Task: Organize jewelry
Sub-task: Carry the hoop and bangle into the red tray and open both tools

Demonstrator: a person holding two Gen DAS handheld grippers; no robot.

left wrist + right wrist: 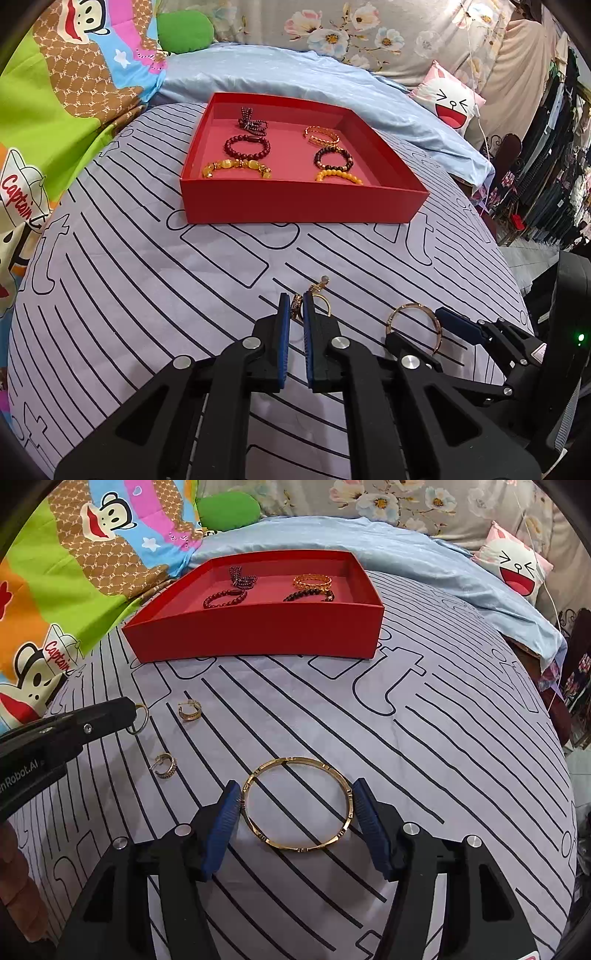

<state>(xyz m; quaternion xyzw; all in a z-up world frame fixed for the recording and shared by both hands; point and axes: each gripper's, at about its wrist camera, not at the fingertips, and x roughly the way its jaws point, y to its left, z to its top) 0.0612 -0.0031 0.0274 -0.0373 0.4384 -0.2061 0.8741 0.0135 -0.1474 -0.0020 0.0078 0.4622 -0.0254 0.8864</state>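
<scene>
Gold bangle (pixel 297 804) lies flat on the striped bed sheet (pixel 424 757), sitting between the right hand-held gripper (pixel 295 808) pads, which stand apart and bracket it on both sides; looks like a pre-grasp line-up. Left pad is touching or just beside the rim, right pad just beside it.

Left hand-held gripper (pixel 296 310) is nearly together over a small gold ring (pixel 320 301); cannot tell if it is actually clamped. Two hoop earrings (pixel 190 710) (pixel 165 765) lie loose on the sheet nearby.

Red box (pixel 295 203) sits well beyond both, with beaded bracelets (pixel 247 144) in two columns, so presumably loose pieces go there.
</scene>
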